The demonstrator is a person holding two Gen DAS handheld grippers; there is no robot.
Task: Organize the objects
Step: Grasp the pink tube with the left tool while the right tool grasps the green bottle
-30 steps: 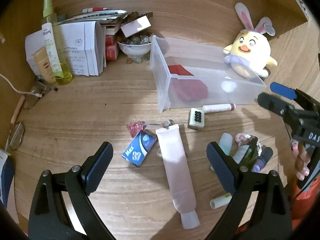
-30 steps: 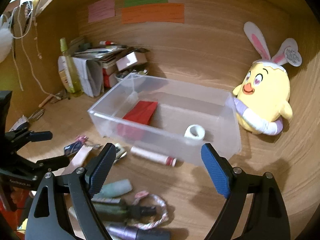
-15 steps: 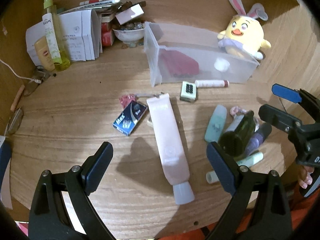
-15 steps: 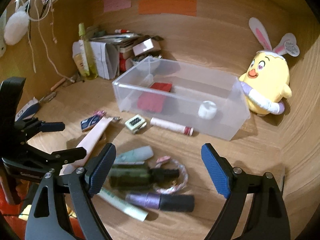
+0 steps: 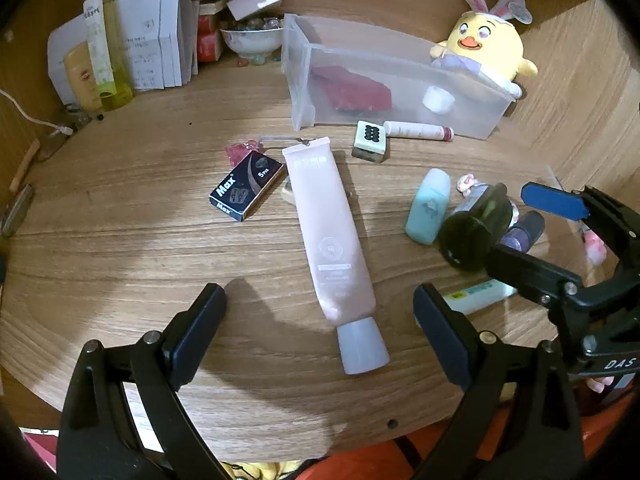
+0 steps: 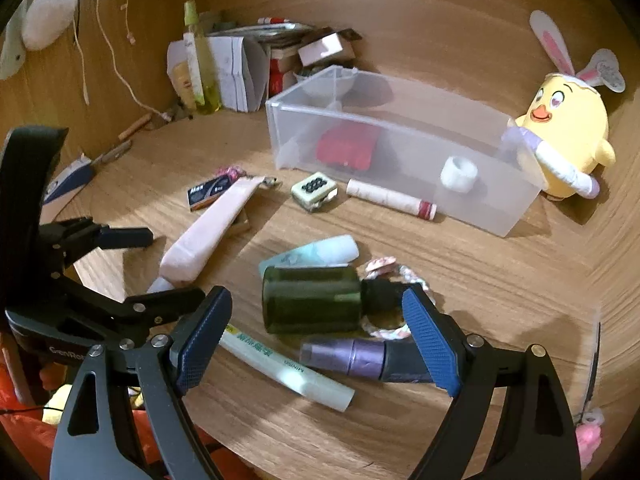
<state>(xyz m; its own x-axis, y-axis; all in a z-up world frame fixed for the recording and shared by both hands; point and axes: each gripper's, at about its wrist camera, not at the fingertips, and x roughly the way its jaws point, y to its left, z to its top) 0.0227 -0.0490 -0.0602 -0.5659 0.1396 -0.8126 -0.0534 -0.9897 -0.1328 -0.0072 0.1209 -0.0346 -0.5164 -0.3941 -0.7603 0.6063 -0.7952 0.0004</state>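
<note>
My left gripper (image 5: 320, 334) is open above the near end of a pink tube (image 5: 328, 236), whose grey cap lies between the fingers in view, untouched. My right gripper (image 6: 316, 338) is open just short of a dark green bottle (image 6: 312, 300), a purple bottle (image 6: 360, 358) and a pale green stick (image 6: 288, 372). A teal tube (image 6: 316, 254) lies behind the green bottle. The clear bin (image 6: 400, 120) holds a red item and a white roll. The left wrist view shows the right gripper (image 5: 540, 236) over the green bottle (image 5: 476, 228).
A dotted tile (image 5: 371, 140), a white lip tube (image 5: 416, 131) and a blue Max box (image 5: 246, 190) lie in front of the bin (image 5: 304, 80). A yellow plush chick (image 5: 484, 44) leans at its right end. Papers, bottles and a bowl crowd the back left. The table's front edge is close below.
Both grippers have drawn back toward the table's near edge and sunk. The bottles have come up between the right fingers in view. Nothing was grasped; the objects lie where they were.
</note>
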